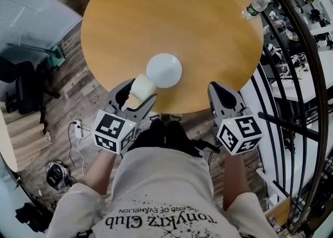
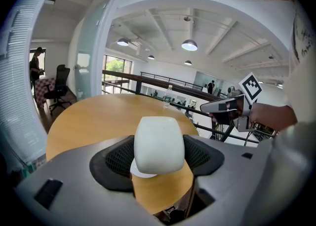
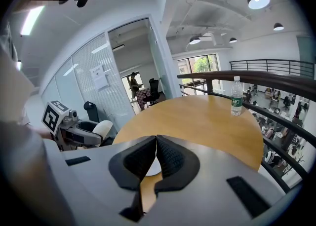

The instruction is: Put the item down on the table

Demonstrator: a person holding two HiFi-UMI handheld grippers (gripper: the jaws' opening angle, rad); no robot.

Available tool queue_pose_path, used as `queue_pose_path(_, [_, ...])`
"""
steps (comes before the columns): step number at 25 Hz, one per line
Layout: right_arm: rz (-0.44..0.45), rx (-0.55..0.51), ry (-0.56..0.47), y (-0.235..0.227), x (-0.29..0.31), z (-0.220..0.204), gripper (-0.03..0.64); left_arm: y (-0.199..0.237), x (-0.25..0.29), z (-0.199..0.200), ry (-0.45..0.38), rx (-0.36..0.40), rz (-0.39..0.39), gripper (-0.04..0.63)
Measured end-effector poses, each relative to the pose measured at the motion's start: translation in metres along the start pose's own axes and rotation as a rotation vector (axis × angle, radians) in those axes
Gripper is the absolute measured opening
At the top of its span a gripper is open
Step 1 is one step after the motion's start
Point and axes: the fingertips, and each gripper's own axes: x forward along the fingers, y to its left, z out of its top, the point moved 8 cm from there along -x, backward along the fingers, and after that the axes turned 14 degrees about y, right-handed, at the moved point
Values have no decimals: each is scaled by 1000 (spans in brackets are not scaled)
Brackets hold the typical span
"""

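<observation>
A cream-white cup (image 1: 143, 85) sits between the jaws of my left gripper (image 1: 139, 93), which is shut on it above the near edge of the round wooden table (image 1: 171, 18). In the left gripper view the cup (image 2: 159, 143) fills the gap between the black pads, and a white round dish (image 2: 142, 172) shows just beneath it. This dish (image 1: 164, 70) rests on the table right beside the cup. My right gripper (image 1: 214, 88) hovers at the table's near right edge, its jaws (image 3: 156, 157) shut with nothing in them.
A plastic water bottle (image 1: 256, 6) stands at the table's far right edge, also seen in the right gripper view (image 3: 237, 96). A dark curved railing (image 1: 307, 65) runs along the right. An office chair (image 1: 23, 83) and cables (image 1: 73, 143) lie on the floor at left.
</observation>
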Motion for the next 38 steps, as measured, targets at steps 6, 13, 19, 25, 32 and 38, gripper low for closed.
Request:
queue_pose_path(6, [5, 0, 9, -9, 12, -1, 25, 4, 17, 1, 14, 9, 5, 321])
queue_pose_path(13, [6, 11, 32, -18, 24, -4, 25, 10, 38, -3, 49, 15, 2, 321])
queue_pose_path(19, [13, 27, 44, -28, 36, -9, 25, 12, 61, -6, 86, 36, 4, 321])
queue_pose_path(25, [7, 46, 51, -35, 41, -14, 25, 13, 77, -8, 111, 44, 0, 321])
queue_pose_path(32, [5, 60, 72, -39, 50, -23, 26, 15, 95, -14, 144, 74, 1, 321])
queue_pose_path(38, [8, 78, 78, -44, 62, -33, 25, 24, 111, -21, 179, 67, 18, 321])
